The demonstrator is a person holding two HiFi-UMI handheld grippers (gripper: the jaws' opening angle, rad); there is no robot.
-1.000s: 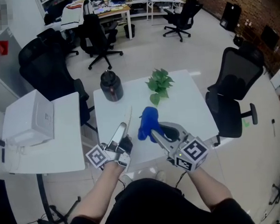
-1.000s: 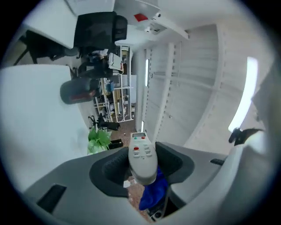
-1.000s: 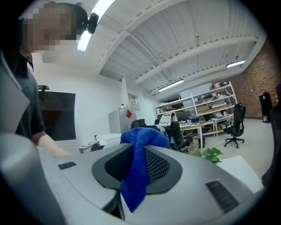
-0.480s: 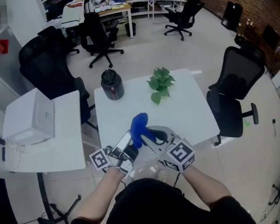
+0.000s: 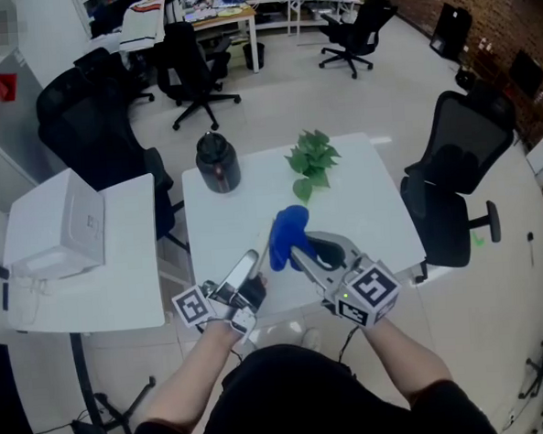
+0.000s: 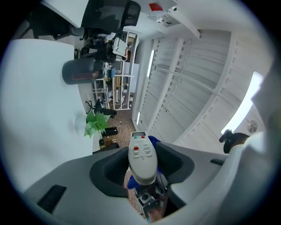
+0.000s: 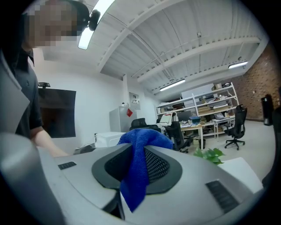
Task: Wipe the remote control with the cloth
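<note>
Pinched by the right hand-held gripper (image 5: 303,255), the cloth (image 5: 289,233) has slid off the remote control (image 6: 142,156) clamped in the left hand-held gripper (image 5: 241,279).

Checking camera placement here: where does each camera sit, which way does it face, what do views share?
Head view: on the person's head, facing steeply down at the white table; forearms, left gripper, right gripper show.
Left gripper view: on that gripper, along its jaws clamping the remote control.
Right gripper view: on that gripper, along its jaws clamping the blue cloth; an arm.
All three share the plant.
</note>
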